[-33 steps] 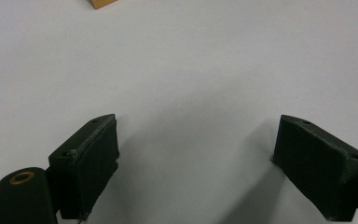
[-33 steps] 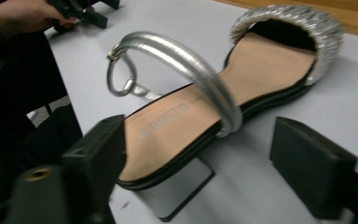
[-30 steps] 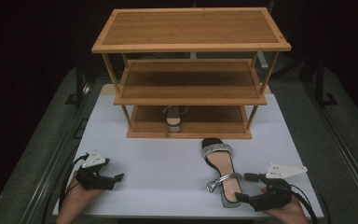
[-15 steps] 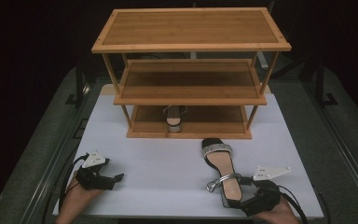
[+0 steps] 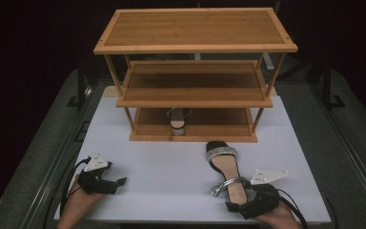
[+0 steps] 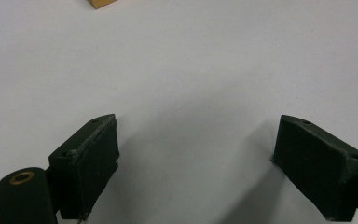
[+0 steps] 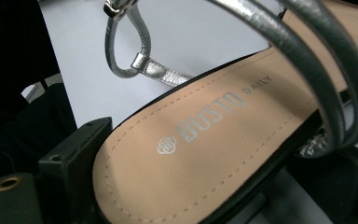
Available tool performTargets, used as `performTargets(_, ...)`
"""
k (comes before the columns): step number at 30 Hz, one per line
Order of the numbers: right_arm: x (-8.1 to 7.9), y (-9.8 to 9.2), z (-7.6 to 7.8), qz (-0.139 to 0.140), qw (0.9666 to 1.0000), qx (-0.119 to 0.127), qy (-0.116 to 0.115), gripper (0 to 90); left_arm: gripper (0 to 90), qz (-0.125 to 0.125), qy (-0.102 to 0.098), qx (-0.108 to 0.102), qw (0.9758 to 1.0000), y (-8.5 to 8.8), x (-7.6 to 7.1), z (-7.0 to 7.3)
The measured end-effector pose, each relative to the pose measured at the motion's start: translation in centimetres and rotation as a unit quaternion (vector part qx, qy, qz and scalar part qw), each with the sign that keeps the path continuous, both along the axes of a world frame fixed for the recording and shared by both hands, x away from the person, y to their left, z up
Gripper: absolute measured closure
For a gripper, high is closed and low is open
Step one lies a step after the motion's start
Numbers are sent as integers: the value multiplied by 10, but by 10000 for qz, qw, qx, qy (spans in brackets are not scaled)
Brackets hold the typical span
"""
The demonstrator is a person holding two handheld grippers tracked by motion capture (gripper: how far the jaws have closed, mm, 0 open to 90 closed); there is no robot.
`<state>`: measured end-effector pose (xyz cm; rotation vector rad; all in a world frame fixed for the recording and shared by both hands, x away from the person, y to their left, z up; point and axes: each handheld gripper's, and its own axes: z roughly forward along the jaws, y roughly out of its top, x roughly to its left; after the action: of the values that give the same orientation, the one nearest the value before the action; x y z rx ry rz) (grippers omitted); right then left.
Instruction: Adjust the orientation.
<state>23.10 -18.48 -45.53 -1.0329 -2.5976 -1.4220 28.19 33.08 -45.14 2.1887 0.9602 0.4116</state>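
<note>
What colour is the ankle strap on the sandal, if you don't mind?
Silver; the ankle strap of the sandal shows best in the right gripper view.

White table (image 5: 171,167), wooden 3-tier rack (image 5: 195,28) on it, 1 sandal (image 5: 225,164) in front, another sandal (image 5: 178,121) on the bottom shelf

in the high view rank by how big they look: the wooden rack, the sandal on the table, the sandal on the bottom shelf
1. wooden rack, by far the largest.
2. sandal on the table.
3. sandal on the bottom shelf, smallest, though it sits farther from the camera and the shelf above hides part of it, so the two sandals may match in true size.
</note>
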Motion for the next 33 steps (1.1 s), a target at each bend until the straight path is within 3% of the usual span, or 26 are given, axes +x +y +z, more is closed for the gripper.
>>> performTargets(5, -3, -7, 2, -55, 9998, 164, -82, 207, 128, -1, 2, 0, 10000, 0, 0, 0)
performTargets(6, -4, -11, 4, -101, 9995, 288, -90, 226, 128, -1, 2, -2, 10000, 0, 0, 0)
performTargets(12, -4, -12, 5, -112, 9993, 325, -121, 230, 128, -3, 3, 0, 10000, 0, 0, 0)
performTargets(17, -4, -17, 11, -185, 9981, 545, -240, 230, 128, -3, 1, 1, 10000, 0, 0, 0)
performTargets(25, -4, -19, 16, -197, 9980, 524, -304, 230, 128, -4, 3, -1, 10000, 0, 0, 0)
performTargets(33, 1, -24, 21, -358, 9963, 678, -383, 229, 128, 4, -8, -8, 10000, 0, 0, 0)
